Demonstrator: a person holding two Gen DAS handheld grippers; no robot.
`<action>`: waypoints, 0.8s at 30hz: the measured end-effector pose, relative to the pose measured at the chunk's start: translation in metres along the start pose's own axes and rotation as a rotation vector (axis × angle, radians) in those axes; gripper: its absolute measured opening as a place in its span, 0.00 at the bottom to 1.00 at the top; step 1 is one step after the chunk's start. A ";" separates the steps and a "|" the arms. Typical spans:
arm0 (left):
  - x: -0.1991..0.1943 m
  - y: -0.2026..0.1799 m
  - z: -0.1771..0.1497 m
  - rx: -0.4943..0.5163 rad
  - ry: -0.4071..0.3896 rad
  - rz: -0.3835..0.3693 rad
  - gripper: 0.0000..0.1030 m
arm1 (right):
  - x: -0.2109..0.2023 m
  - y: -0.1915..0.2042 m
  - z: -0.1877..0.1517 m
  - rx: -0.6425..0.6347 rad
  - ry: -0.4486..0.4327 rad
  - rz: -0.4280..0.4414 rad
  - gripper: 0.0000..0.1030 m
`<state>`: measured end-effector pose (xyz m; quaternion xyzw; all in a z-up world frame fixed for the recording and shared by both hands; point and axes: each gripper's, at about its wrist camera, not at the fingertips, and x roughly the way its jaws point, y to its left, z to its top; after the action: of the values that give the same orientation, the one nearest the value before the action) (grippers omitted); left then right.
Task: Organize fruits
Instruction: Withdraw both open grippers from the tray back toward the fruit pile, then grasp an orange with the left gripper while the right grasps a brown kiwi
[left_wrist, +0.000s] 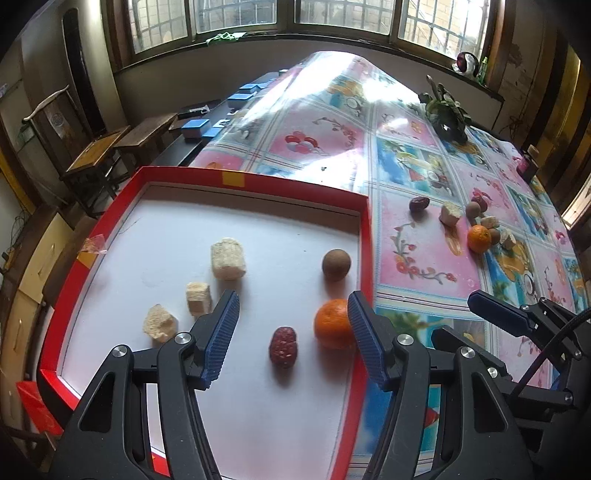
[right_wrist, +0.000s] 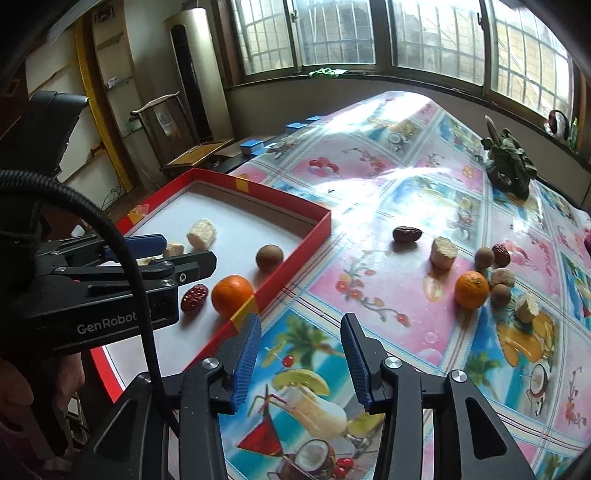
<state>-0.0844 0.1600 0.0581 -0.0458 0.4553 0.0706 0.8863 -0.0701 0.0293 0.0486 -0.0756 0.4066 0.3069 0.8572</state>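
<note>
A red tray (left_wrist: 364, 236) with a white floor holds three pale chunks (left_wrist: 228, 258), a brown round fruit (left_wrist: 336, 264), an orange (left_wrist: 330, 325) and a dark red date (left_wrist: 283, 347). My left gripper (left_wrist: 293, 299) hangs open over the tray's near part, nothing between its fingers; its right finger stands just beside the orange. My right gripper (right_wrist: 301, 321) is open and empty over the tablecloth, just right of the tray's corner. More fruit lies on the cloth to the right: a date (right_wrist: 406, 233), a pale chunk (right_wrist: 443, 252), an orange (right_wrist: 471, 290) and brown round fruits (right_wrist: 484, 257).
A dark green ornament (right_wrist: 508, 166) stands at the far right of the table. Blue boxes (left_wrist: 195, 127) and wooden chairs (left_wrist: 96, 155) sit beyond the table's left edge. The patterned tablecloth (right_wrist: 369, 280) lies bare between tray and loose fruit. A hand (right_wrist: 37, 387) shows at lower left.
</note>
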 end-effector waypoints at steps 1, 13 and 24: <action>0.001 -0.006 0.001 0.007 0.002 -0.006 0.60 | -0.002 -0.005 -0.002 0.011 -0.001 -0.006 0.42; 0.015 -0.073 0.008 0.107 0.054 -0.126 0.59 | -0.032 -0.086 -0.030 0.149 -0.008 -0.124 0.44; 0.038 -0.124 0.026 0.157 0.096 -0.182 0.59 | -0.051 -0.142 -0.051 0.248 -0.013 -0.192 0.45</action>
<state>-0.0213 0.0449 0.0438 -0.0206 0.4953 -0.0485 0.8671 -0.0444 -0.1269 0.0357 -0.0059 0.4268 0.1716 0.8879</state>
